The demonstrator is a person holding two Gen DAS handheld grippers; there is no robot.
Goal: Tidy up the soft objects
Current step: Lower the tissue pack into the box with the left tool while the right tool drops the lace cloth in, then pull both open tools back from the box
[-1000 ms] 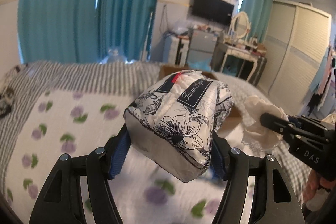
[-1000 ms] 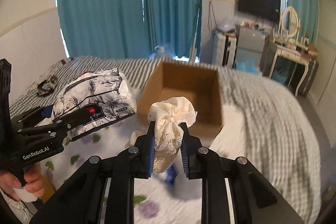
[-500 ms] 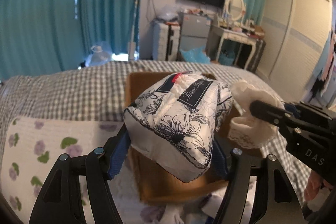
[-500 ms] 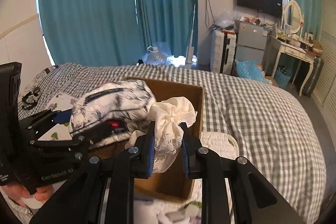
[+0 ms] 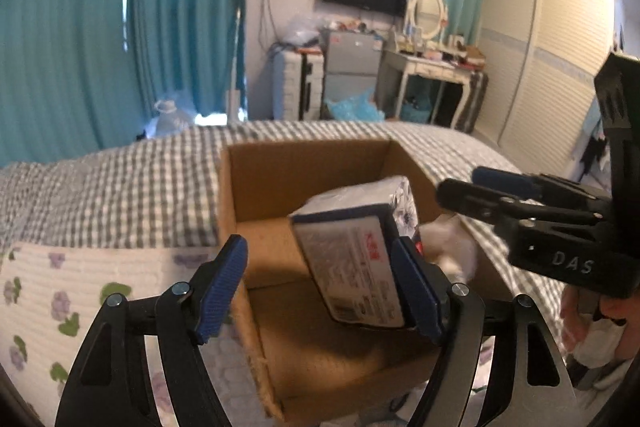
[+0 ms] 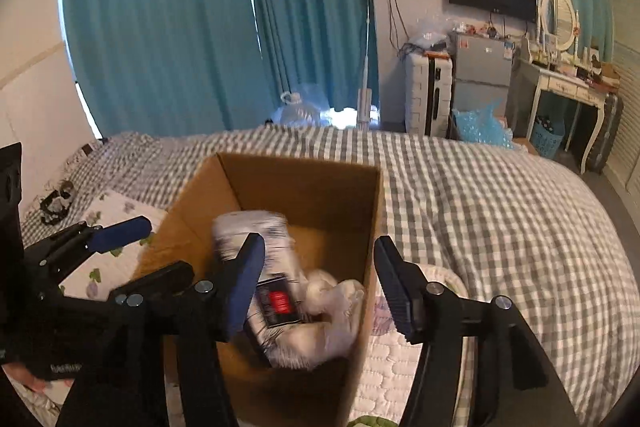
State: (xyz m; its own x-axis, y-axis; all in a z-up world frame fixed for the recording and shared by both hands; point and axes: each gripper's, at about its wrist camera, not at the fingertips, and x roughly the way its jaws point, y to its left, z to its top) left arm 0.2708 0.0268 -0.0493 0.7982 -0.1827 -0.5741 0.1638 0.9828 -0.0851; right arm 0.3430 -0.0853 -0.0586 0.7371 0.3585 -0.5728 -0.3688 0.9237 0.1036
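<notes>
Claws first: left claw (image 5: 318, 245) spread wide, pinching nothing; right claw (image 6: 319, 239) spread just as wide, equally bare.

Between the left claw's fingers, hard by the right-hand one (touching or not, impossible to tell), tissue pack (image 5: 352, 259), tilted, printed label facing the camera, already inside the cardboard box (image 5: 304, 163) just ahead of and below both claws. Blurred in the right wrist view, so probably dropping or settling rather than at rest. Just right of the pack, low in the same box, white lace cloth (image 6: 336, 299), crumpled near the right wall. Beneath the box, checked bed (image 6: 480, 207), with a flowered quilt (image 5: 48, 291) off to the left claw's left.

Step in hand, as judged: letting go over the box. Best done by keeping both claws wide until pack and cloth lie settled, then lifting straight up and back, clear of the rim. Worth avoiding: lace snagging on a finger, or the pack catching the left claw's right-hand finger.

Pose: claws side by side, angled down over the near rim; left hand (image 6: 24, 379) low around its handle, right hand (image 5: 576, 311) likewise.
</notes>
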